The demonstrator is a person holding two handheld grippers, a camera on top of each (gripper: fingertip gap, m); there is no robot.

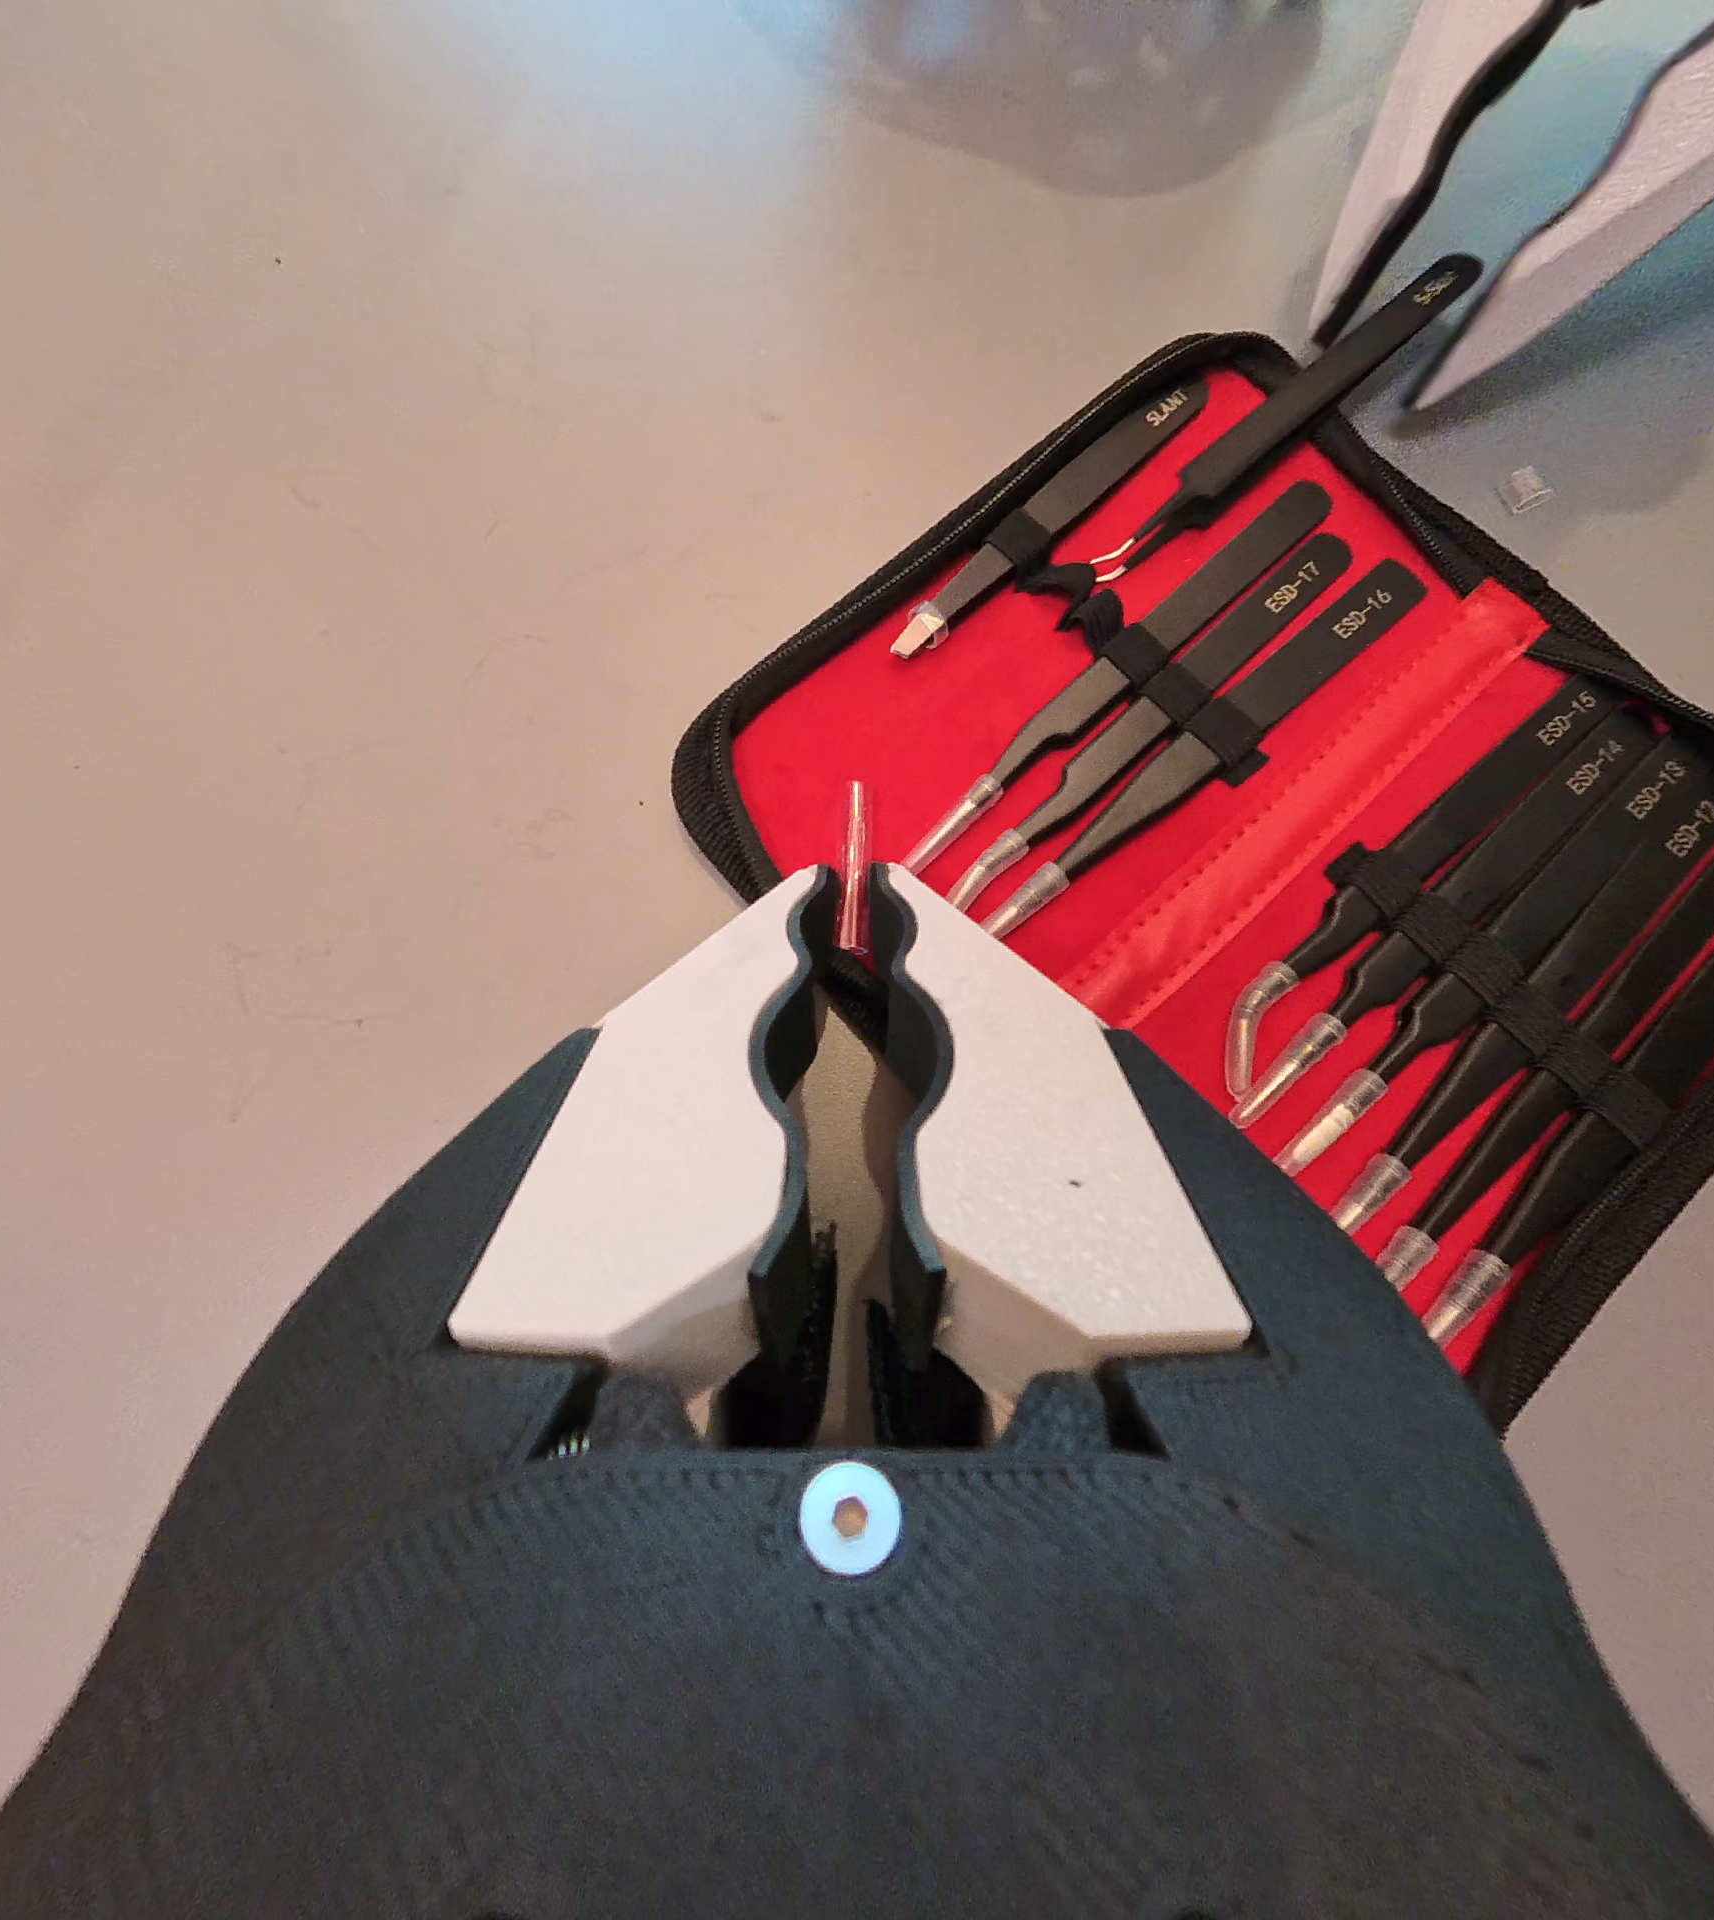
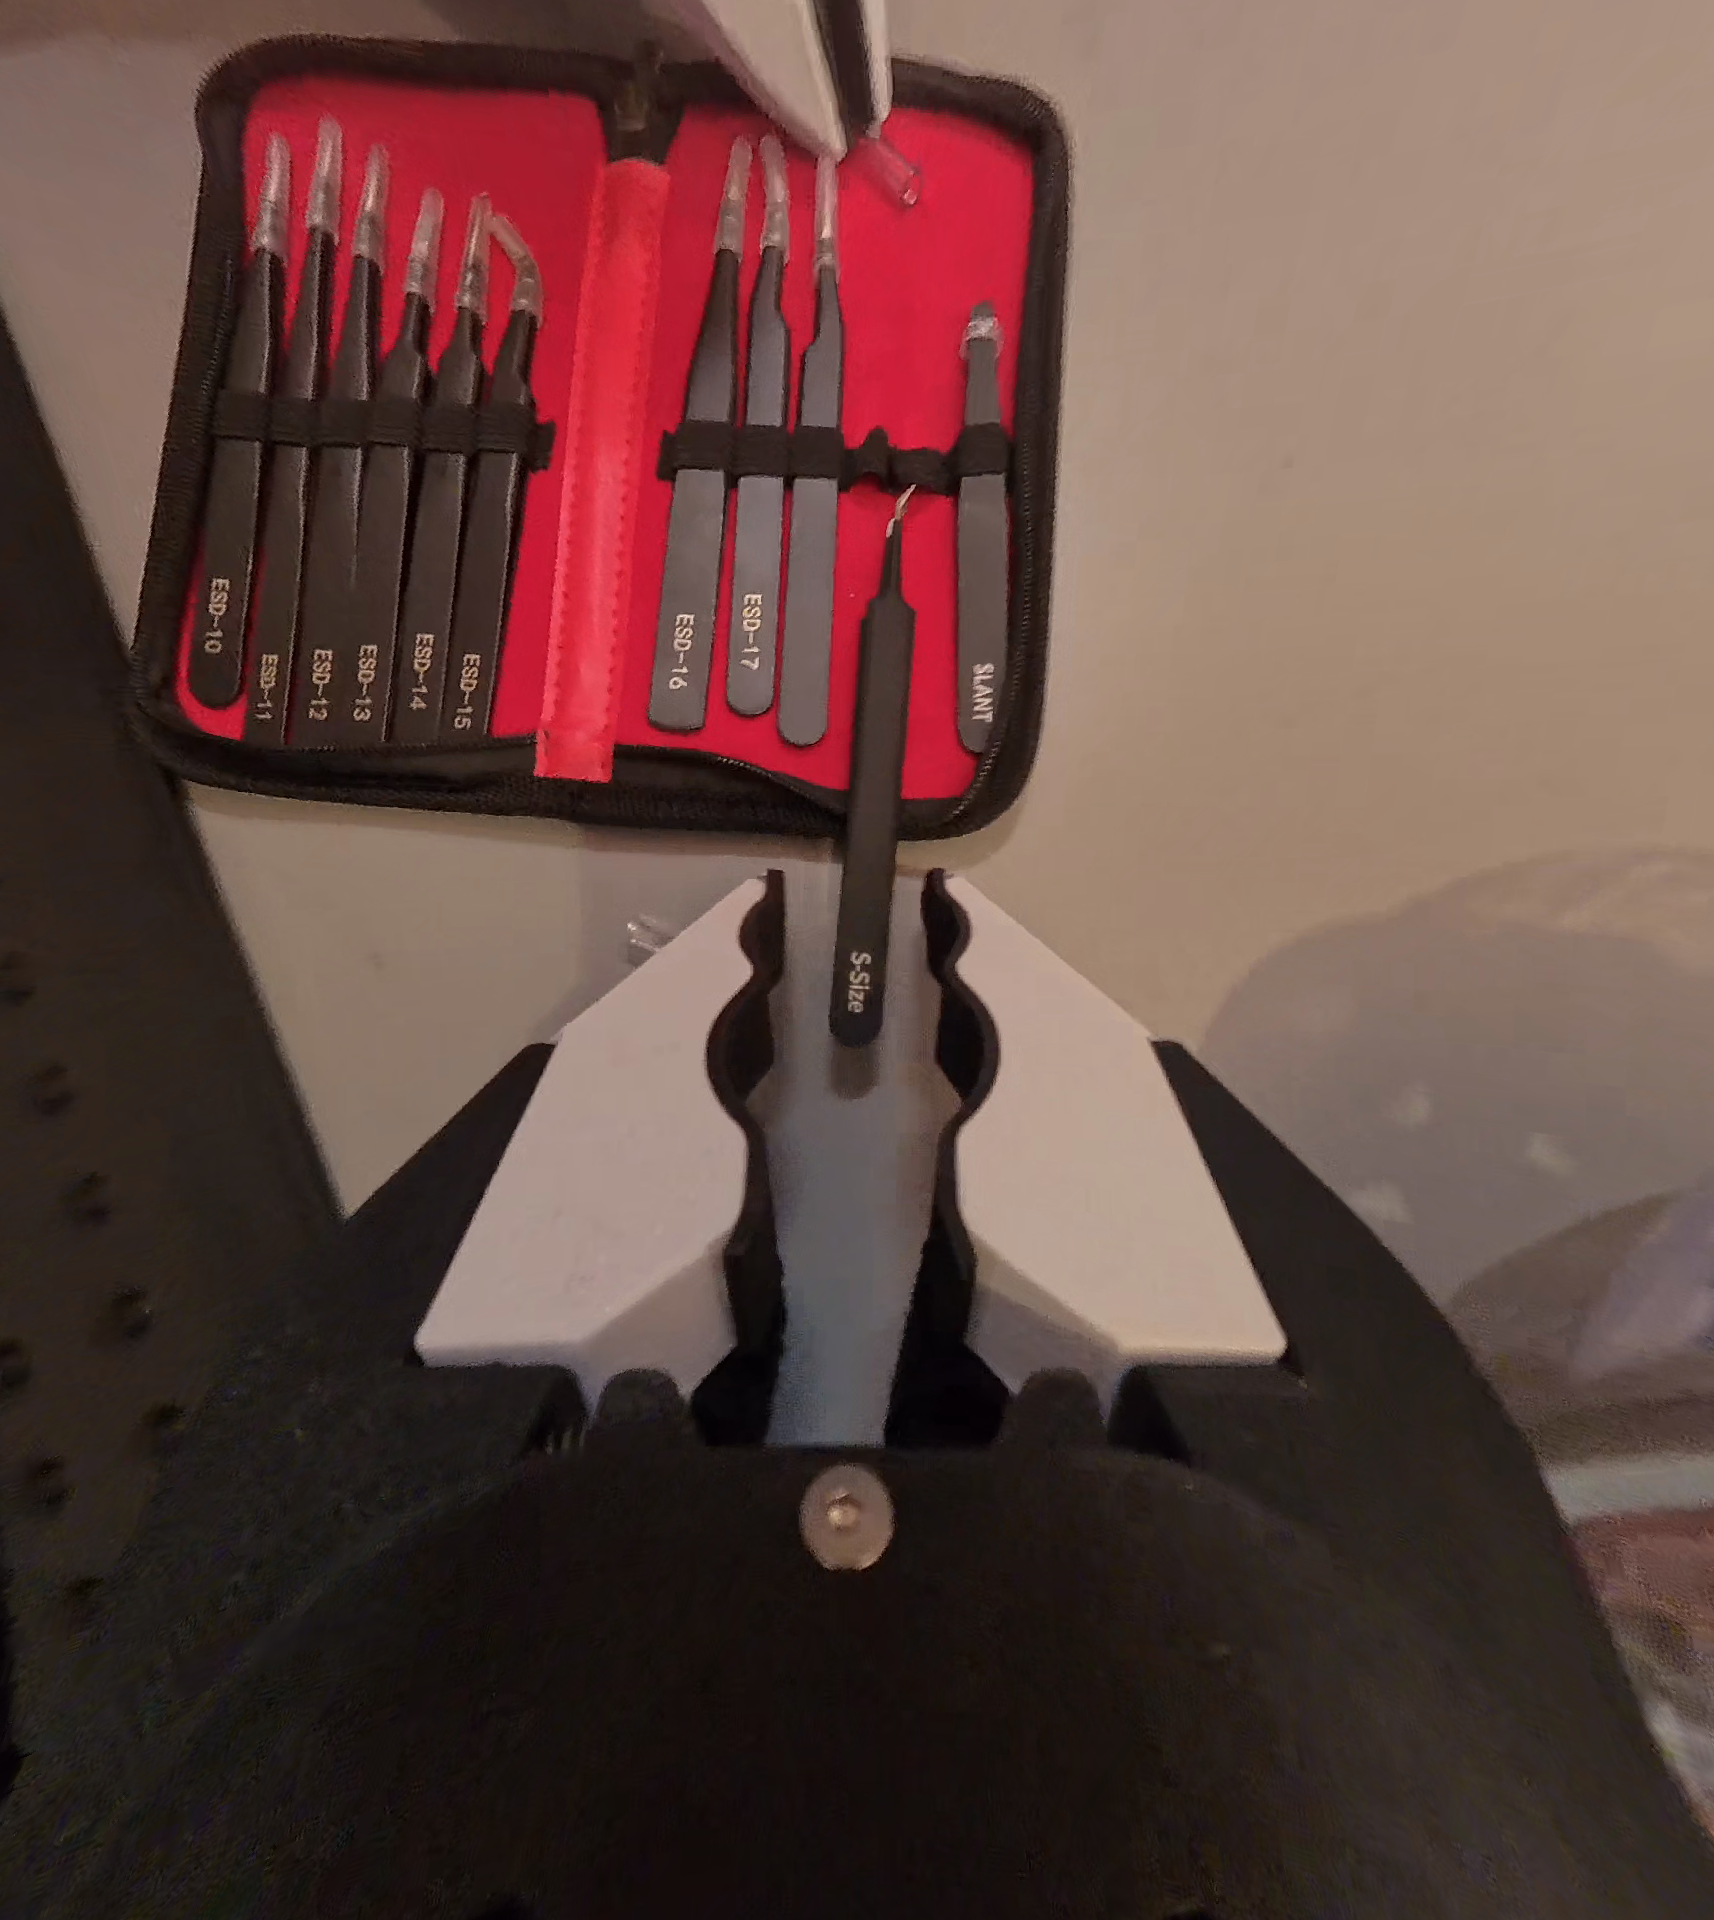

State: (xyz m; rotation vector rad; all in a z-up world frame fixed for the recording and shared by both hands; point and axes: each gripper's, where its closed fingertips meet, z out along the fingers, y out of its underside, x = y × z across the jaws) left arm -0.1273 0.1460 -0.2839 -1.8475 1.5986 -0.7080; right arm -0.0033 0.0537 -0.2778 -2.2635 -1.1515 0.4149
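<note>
A small clear tube [image 1: 853, 868] is pinched at the closed tips of the left gripper [image 1: 851, 883], over the near edge of the open red-lined case [image 1: 936, 717]. The right gripper [image 2: 851, 883] is parted with nothing clamped; between its fingers lies a loose black tweezer [image 2: 868, 821], its bare tip at an empty elastic loop [image 2: 900, 462], seemingly uncapped.

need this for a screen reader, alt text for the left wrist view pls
The left gripper, shut on a small clear tube, hovers at the edge of an open red-lined zip case of black tweezers on a pale table. One loose tweezer lies slanted over the case's far edge, near the right gripper.
</note>
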